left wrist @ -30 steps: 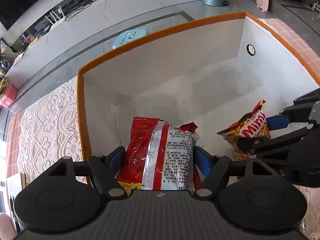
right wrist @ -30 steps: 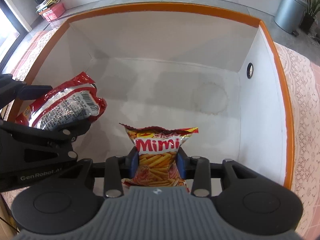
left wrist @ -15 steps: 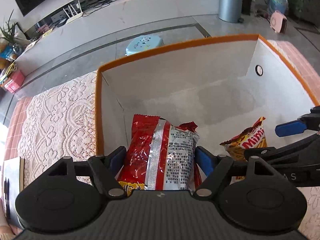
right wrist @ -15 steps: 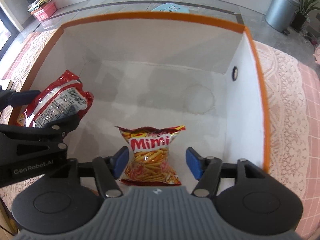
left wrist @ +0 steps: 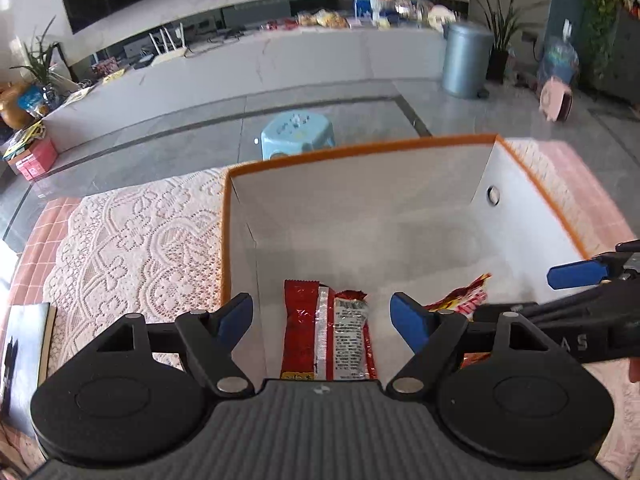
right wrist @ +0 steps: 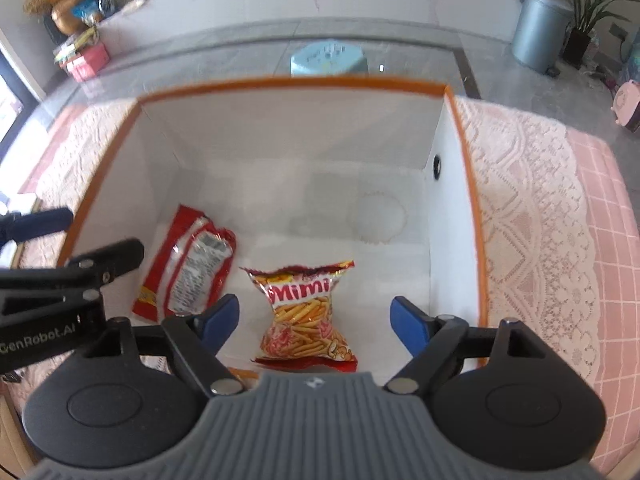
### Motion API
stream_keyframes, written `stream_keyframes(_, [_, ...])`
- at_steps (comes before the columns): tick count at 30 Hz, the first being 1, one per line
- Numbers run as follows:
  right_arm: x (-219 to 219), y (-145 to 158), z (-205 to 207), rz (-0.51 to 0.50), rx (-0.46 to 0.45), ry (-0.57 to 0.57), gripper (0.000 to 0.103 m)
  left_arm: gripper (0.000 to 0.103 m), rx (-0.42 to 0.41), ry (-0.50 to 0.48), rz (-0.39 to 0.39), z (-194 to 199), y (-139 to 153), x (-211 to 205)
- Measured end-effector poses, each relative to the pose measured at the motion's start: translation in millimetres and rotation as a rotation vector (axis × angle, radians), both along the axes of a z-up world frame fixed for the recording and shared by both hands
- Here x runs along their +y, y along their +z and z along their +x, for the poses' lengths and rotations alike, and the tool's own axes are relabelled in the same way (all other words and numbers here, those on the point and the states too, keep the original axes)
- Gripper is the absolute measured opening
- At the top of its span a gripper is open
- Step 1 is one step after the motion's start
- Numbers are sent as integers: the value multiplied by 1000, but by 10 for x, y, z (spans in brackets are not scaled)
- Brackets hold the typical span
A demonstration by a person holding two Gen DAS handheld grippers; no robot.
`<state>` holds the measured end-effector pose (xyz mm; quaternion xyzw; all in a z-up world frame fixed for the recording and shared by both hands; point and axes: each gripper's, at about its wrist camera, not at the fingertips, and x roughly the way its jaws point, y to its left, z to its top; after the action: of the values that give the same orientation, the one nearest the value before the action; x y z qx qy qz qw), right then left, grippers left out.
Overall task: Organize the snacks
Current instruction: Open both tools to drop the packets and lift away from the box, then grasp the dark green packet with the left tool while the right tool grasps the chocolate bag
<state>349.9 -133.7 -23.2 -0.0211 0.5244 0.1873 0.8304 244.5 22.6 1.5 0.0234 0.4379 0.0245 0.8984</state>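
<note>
A white box with an orange rim (left wrist: 360, 148) (right wrist: 280, 82) stands on a lace cloth. A red and silver snack bag (left wrist: 328, 332) (right wrist: 192, 268) lies on the box floor at its left. A Mimi snack bag (right wrist: 308, 312) lies near the middle front; its corner shows in the left wrist view (left wrist: 464, 294). My left gripper (left wrist: 322, 316) is open above the red bag and holds nothing. My right gripper (right wrist: 316, 318) is open above the Mimi bag and holds nothing. Each gripper shows at the edge of the other's view.
The pink lace cloth (left wrist: 132, 240) (right wrist: 532, 208) covers the table around the box. A book (left wrist: 24, 344) lies at the left edge. Beyond the table are a blue stool (left wrist: 298, 134), a grey bin (left wrist: 466, 60) and a long white counter.
Both grippers have opened and let go of their bags. The red bag and the Mimi bag now lie on the box floor. Both grippers have pulled up and back.
</note>
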Motion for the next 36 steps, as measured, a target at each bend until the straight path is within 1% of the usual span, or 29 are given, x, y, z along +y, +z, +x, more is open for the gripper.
stream_keyframes(2, [-47,92,-78,23,-47,-16,85,91,-41,9,-21,-120,83,-4])
stream_keyframes(4, [-77,196,-167,46,-97,-29,86,91,-67,13,-37,-245,154,-13])
stream_keyframes(6, [-97,283,-252,54,-128,-35,86,91,-88,20,-42,-371,226,-7])
stream_keyframes(10, [-162,461,-468,36,-193,-39,87,91,-158,61,-3,-668,397,-9])
stream_keyframes(11, [-181,510,-544,25,-221,-46,87,91,-170,62,-7,-741,433,-6])
stream_keyframes(14, [-260,632,-784,14,-301,-59,87,91,-188,57,-37,-940,522,-1])
stream_keyframes(19, [-400,719,-1276,44,-412,-81,87,91,-209,14,-62,-1300,572,-34])
stream_keyframes(21, [-461,717,-1501,50,-446,-108,87,91,-209,-9,-86,-1428,542,-41])
stream_keyframes(24, [-565,675,-1849,86,-485,-144,87,91,-211,-32,-119,-1617,477,-38])
stream_keyframes(27, [-643,562,-2126,105,-505,-180,87,90,-215,-28,-137,-1776,380,-31])
stream_keyframes(29, [-709,464,-2281,112,-517,-226,87,86,-220,-11,-149,-1863,299,-15])
stream_keyframes(30, [-738,413,-2345,117,-517,-248,87,86,-223,-6,-153,-1909,263,-4])
stream_keyframes(33, [-816,263,-2480,138,-501,-265,87,82,-209,1,-169,-1984,125,59])
stream_keyframes(36, [-823,94,-2598,134,-491,-242,87,79,-178,3,-182,-2040,-23,127])
